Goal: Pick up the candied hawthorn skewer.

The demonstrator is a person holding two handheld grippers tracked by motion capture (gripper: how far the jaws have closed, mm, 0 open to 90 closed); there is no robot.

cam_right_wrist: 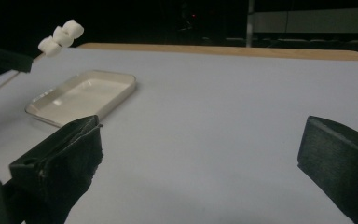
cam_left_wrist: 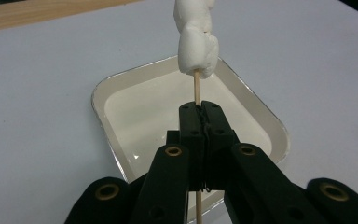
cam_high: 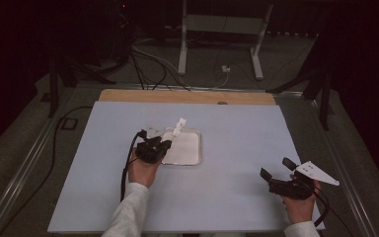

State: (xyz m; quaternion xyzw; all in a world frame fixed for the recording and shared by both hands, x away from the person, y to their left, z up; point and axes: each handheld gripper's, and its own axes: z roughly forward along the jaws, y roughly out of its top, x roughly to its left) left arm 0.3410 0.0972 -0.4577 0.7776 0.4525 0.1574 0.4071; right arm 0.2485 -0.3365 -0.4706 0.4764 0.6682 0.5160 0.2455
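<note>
Left gripper view: the left tongs (cam_left_wrist: 199,109) are seen pressed together on a thin wooden skewer (cam_left_wrist: 197,88), which rises from between the jaw tips. White marshmallows (cam_left_wrist: 196,46) are threaded on the skewer just above the tongs; the topmost is cut off by the upper edge of the view. The skewer is held over a shallow white tray (cam_left_wrist: 107,121) lying near the middle of the bench (cam_left_wrist: 37,93). In the high view the tray's near left corner is hidden by the left tongs (cam_high: 165,144). The right tongs (cam_high: 278,168) are held spread and empty near the bench's near right corner, well apart from the tray. Dark floor with cables (cam_high: 148,69) is seen beyond the far edge.
</note>
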